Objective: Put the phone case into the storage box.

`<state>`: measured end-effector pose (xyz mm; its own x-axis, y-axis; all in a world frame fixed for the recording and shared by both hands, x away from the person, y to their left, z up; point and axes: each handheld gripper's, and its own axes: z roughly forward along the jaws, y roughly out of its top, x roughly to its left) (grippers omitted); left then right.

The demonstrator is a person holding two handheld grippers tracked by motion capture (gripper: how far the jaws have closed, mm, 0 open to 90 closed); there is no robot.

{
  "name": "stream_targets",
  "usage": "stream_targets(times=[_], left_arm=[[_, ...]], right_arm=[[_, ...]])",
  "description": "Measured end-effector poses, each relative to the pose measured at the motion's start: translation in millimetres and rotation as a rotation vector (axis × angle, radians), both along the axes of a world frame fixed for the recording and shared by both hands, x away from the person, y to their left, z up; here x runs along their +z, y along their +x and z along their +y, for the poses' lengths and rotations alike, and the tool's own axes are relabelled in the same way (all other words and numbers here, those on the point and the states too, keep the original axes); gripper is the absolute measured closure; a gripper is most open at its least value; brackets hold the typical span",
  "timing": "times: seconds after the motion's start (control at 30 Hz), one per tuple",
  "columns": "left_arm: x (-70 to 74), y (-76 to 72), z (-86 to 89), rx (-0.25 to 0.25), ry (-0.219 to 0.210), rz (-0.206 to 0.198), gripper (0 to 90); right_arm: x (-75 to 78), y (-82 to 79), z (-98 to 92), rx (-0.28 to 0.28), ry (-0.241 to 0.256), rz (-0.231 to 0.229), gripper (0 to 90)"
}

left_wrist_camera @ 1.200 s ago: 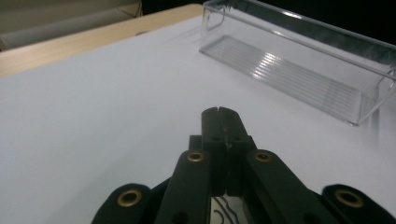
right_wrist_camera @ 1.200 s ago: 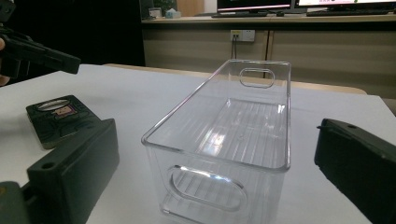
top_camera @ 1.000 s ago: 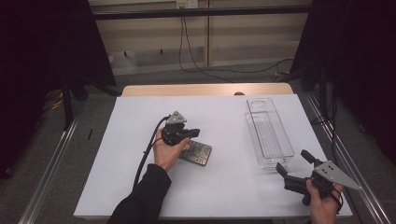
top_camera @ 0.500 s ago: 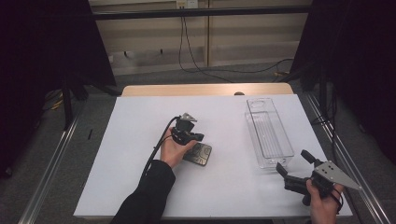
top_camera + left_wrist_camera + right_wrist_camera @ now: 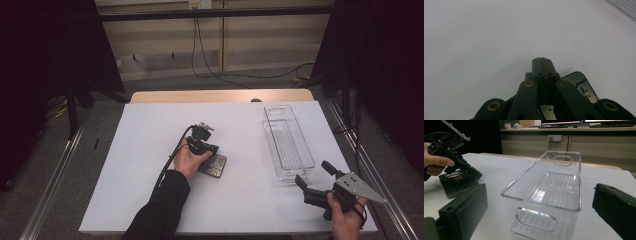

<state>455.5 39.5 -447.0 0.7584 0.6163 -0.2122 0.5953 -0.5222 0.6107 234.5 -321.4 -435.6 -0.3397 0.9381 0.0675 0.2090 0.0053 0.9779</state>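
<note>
**Ana:** Dark flat device [image 5: 212, 166], rounded corners, lying on the white table [image 5: 150, 150] well left of the clear plastic bin [image 5: 286, 142]. The left gripper [image 5: 209, 151] is right down on its near-left edge.

**Ben:** And the jaws there? In the left gripper view they stand pressed together, tip to tip, and the device [image 5: 580, 86] peeks out beside and beneath them, not between them.

**Ana:** Agreed: closed on nothing, as far as I can judge. The tips seem to rest against the device's edge.

**Ben:** Right gripper [image 5: 314, 180] sits just off the bin's near end, jaws spread wide. Its own view frames the bin [image 5: 544, 192] squarely between them, with the device [image 5: 455, 183] off past the bin's left side.

**Ana:** So what's the risk?

**Ben:** A thin slab lying flat gives shut jaws nothing to bite. Push with them and it may simply skate across the smooth tabletop, away from the bin. Open too late and one tip could ride over the top face.

**Ana:** And the bin is light. If the right gripper nudges its near wall, it could slide or tip.
</note>
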Motion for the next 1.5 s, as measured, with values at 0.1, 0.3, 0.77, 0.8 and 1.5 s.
stream_targets(times=[0.1, 0.3, 0.77, 0.8, 1.5], left_arm=[[-1.9, 0.2, -3.5, -0.005, 0.001, 0.001, 90.0], [-3.2, -1.3, -5.4, -0.012, 0.005, -0.006, 90.0], [-1.9, -7.3, -5.2, -0.039, 0.023, -0.012, 90.0], [-1.9, -7.7, -5.1, -0.043, 0.022, -0.011, 90.0], [-2.3, -23.7, -5.6, -0.084, 0.002, 0.002, 90.0]], right_arm=[[0.0, -0.2, 0.0, 0.001, 0.002, 0.001, 0.0], [-0.1, -0.1, 0.0, 0.000, 0.002, 0.000, 0.0], [0.0, -0.3, 0.3, 0.001, 0.002, -0.002, 0.0], [0.0, -0.3, 0.1, 0.003, -0.001, -0.001, 0.0], [0.0, -0.5, 0.1, 0.001, 0.004, 0.000, 0.0]])
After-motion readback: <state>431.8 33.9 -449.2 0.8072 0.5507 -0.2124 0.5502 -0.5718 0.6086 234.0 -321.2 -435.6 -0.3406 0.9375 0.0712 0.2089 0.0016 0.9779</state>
